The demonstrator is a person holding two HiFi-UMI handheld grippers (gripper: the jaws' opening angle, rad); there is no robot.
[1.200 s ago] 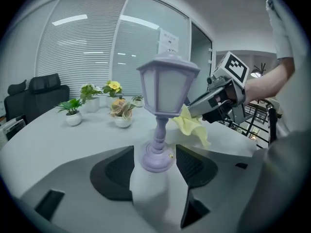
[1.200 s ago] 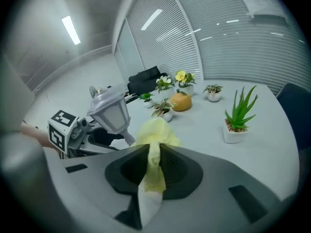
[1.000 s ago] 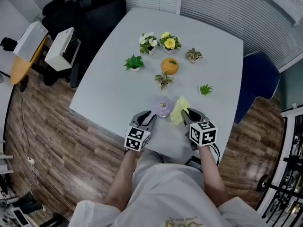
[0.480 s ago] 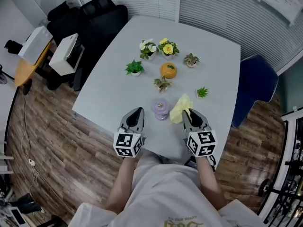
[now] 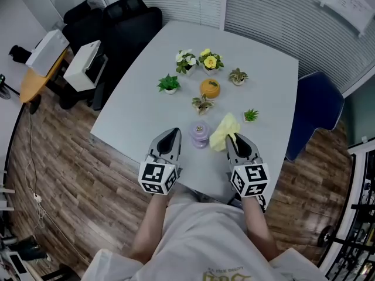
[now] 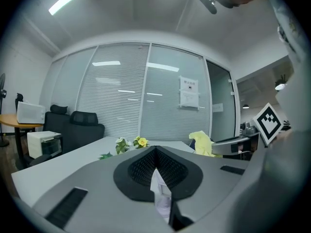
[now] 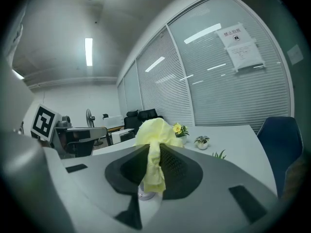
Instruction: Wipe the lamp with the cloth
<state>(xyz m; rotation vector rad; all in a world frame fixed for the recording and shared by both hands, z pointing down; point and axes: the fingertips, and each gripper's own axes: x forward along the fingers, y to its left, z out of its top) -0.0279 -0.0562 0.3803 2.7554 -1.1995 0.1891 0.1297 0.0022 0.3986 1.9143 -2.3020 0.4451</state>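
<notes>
The small lavender lamp (image 5: 200, 134) stands upright on the grey table (image 5: 146, 122), near its front edge. My right gripper (image 5: 229, 138) (image 7: 154, 149) is shut on the yellow cloth (image 5: 224, 129) (image 7: 155, 135), which bunches up above the jaws just right of the lamp. In the right gripper view the lamp (image 7: 144, 194) shows low, below the jaws. My left gripper (image 5: 171, 133) (image 6: 156, 150) is shut with nothing in it, a little left of the lamp and apart from it. From the left gripper view, the cloth (image 6: 201, 142) appears off to the right.
Behind the lamp stand several small potted plants (image 5: 203, 103) (image 5: 170, 84) (image 5: 252, 115) and an orange pot (image 5: 209, 88). Black chairs (image 5: 126, 22) stand at the table's far left, a blue chair (image 5: 319, 107) at its right. Wood floor lies below the front edge.
The left gripper stood open beside the lamp; now it is shut and back to the left, clear of it. Both grippers have risen, and the cloth has lifted with the right one.
</notes>
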